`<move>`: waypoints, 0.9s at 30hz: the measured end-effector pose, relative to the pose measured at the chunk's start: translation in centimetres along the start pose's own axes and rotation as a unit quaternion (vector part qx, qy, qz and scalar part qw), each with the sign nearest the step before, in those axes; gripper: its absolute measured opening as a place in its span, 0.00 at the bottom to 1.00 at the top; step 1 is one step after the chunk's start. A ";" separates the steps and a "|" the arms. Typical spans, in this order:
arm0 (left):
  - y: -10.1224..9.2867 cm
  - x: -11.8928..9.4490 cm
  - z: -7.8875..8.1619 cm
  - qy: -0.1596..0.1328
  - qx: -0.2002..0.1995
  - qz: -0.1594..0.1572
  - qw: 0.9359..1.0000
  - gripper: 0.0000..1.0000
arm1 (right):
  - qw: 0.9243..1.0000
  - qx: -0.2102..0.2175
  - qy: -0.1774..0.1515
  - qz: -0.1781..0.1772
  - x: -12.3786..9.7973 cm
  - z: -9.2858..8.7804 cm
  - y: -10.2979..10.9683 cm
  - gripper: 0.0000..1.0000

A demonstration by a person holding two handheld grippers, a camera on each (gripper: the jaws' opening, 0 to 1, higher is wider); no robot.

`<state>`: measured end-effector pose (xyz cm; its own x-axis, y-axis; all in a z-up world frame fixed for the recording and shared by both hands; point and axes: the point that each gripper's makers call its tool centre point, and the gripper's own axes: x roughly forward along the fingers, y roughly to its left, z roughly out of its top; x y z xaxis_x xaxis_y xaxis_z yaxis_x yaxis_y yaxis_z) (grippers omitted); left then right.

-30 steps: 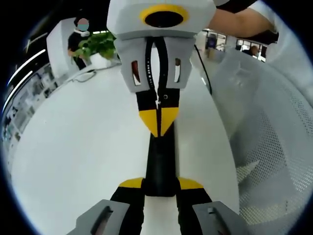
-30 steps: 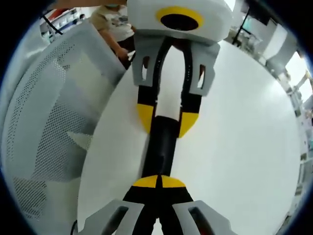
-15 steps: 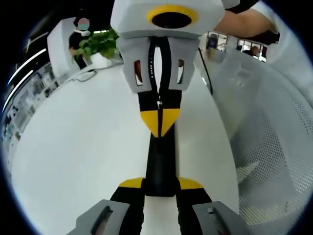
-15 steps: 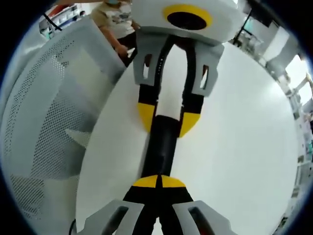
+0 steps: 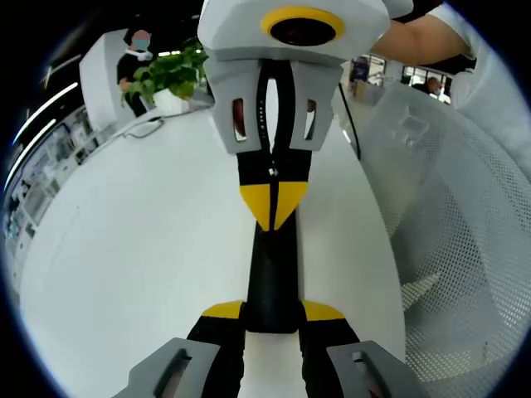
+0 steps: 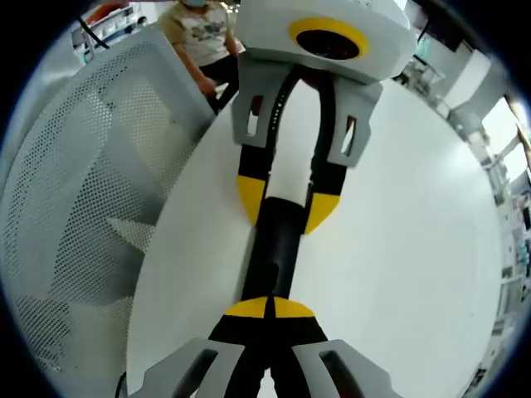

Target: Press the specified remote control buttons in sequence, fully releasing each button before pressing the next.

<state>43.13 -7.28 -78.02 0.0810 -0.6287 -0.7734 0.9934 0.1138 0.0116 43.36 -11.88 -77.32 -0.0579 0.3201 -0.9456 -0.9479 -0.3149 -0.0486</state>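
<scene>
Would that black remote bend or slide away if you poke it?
Probably no bending: the remote looks like a straight, hard bar. It likely won't slide, since the left gripper clamps its sides while the right gripper, tips shut, meets its far end.

Open office, white table (image 5: 124, 249), mesh chair (image 6: 75, 199), potted plant (image 5: 166, 75)

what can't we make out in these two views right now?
- Left gripper view: buttons on the remote; its surface is too dark and featureless to read.
- Left gripper view: whether and where the right claw touches a button; its shut tips cover the spot.
- Right gripper view: the remote's far end, hidden inside the left claw.
</scene>
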 end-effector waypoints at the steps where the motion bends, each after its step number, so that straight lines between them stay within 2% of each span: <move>1: 0.0 0.0 0.0 0.000 0.000 0.000 1.000 0.24 | 1.000 0.001 -0.001 0.000 0.0 0.0 0.0 0.00; 19: 0.0 0.0 0.0 -0.002 0.000 0.001 1.000 0.24 | 0.999 0.005 -0.031 -0.022 -2.4 1.2 0.1 0.00; 27: 0.0 -0.1 0.0 -0.005 0.000 0.000 1.000 0.24 | 0.999 0.004 -0.029 -0.025 -2.9 1.1 0.2 0.00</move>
<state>43.14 -7.24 -77.96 0.0818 -0.6367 -0.7667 0.9934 0.1139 0.0114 42.97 -11.87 -74.21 -0.0282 0.3859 -0.9221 -0.9524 -0.2906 -0.0925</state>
